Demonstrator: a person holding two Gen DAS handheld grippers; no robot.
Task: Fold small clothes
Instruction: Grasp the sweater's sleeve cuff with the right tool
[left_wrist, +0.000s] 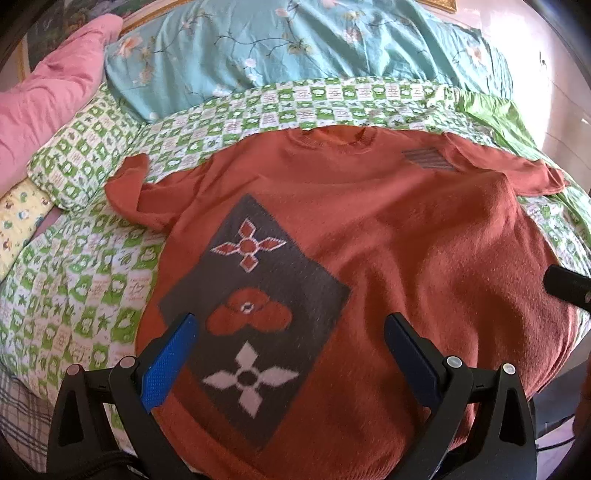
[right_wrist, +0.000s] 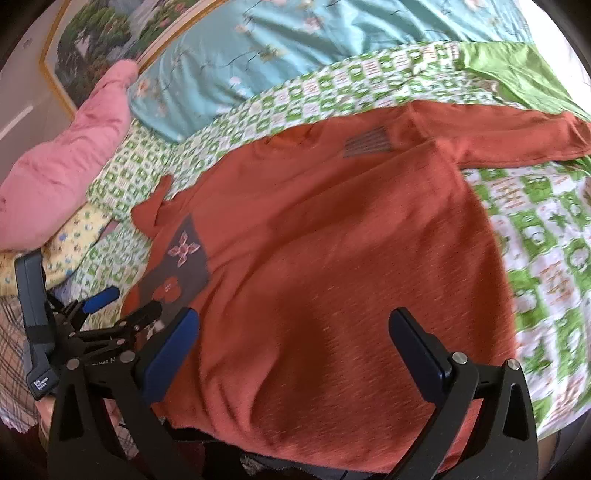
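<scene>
Both grippers, left (left_wrist: 290, 332) and right (right_wrist: 293, 328), fingers spread empty over orange sweater (left_wrist: 406, 240) (hem hidden)

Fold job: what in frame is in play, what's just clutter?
In play:
orange sweater, spread flat
left gripper, open
right gripper, open

Lying about:
green checked bedsheet
teal floral quilt
pink pillow
framed picture

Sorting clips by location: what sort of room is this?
Most likely a bedroom. An orange sweater lies spread on a bed with a green patterned sheet, a pink pillow and a blue floral quilt behind it.
</scene>
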